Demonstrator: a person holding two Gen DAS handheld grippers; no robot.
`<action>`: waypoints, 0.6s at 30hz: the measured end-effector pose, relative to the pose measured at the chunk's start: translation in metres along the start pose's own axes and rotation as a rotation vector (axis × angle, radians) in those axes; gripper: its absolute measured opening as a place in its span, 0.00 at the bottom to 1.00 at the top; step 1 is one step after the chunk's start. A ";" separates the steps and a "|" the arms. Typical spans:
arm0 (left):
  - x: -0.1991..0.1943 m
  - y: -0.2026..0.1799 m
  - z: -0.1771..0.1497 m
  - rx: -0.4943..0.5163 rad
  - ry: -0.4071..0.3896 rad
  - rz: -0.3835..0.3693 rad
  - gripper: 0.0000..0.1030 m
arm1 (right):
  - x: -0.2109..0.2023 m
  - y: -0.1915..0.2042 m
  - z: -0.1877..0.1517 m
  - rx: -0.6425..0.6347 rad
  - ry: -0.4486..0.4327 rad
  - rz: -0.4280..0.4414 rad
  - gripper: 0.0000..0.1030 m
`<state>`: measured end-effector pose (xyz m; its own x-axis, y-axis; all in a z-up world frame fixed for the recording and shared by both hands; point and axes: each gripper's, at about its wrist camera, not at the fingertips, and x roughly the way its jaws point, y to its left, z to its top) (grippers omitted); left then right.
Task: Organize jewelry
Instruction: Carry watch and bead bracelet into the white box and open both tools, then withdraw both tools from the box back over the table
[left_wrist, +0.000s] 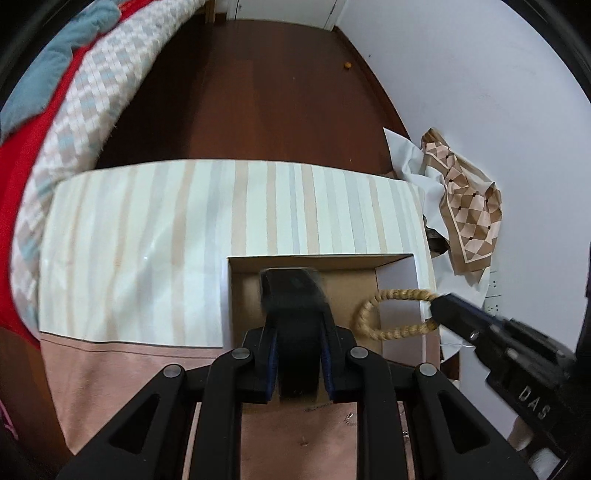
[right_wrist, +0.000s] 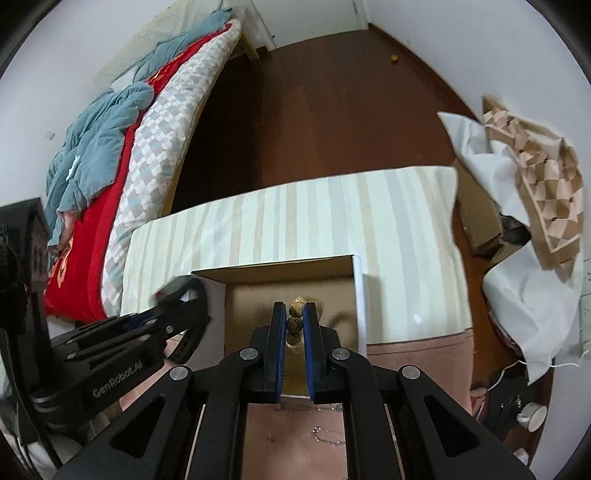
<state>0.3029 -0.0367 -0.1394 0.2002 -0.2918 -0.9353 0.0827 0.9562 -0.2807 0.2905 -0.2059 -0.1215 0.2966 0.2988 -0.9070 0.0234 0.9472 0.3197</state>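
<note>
My left gripper (left_wrist: 297, 325) is shut on a wide black bracelet (left_wrist: 293, 295) and holds it over the open cardboard compartment (left_wrist: 354, 284) of the striped box (left_wrist: 147, 229). My right gripper (right_wrist: 294, 325) is shut on a bracelet of speckled tan beads (right_wrist: 300, 305) over the same compartment (right_wrist: 251, 306). In the left wrist view the beaded bracelet (left_wrist: 369, 317) hangs as a loop from the right gripper (left_wrist: 443, 308). In the right wrist view the left gripper (right_wrist: 177, 302) shows at the left with the black bracelet (right_wrist: 194, 325).
The box rests on a pink cloth (left_wrist: 129, 376). A thin silver chain (right_wrist: 327, 435) lies on that cloth (right_wrist: 295, 435) near me. A bed (right_wrist: 122, 147) is to the left, dark wood floor (left_wrist: 258, 92) beyond, white bags and patterned paper (left_wrist: 465, 199) at the right, a cup (right_wrist: 532, 415) on the floor.
</note>
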 end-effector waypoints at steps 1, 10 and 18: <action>0.002 0.001 0.002 -0.010 0.005 -0.007 0.17 | 0.004 -0.001 0.000 0.002 0.016 0.013 0.09; -0.020 0.014 0.001 -0.008 -0.100 0.130 0.87 | 0.012 0.001 -0.012 -0.034 0.054 -0.063 0.63; -0.035 0.024 -0.034 0.022 -0.186 0.316 0.98 | 0.004 0.012 -0.042 -0.113 -0.012 -0.315 0.88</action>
<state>0.2643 -0.0028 -0.1205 0.3930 0.0175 -0.9194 0.0091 0.9997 0.0229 0.2514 -0.1882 -0.1325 0.3028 -0.0110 -0.9530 0.0098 0.9999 -0.0084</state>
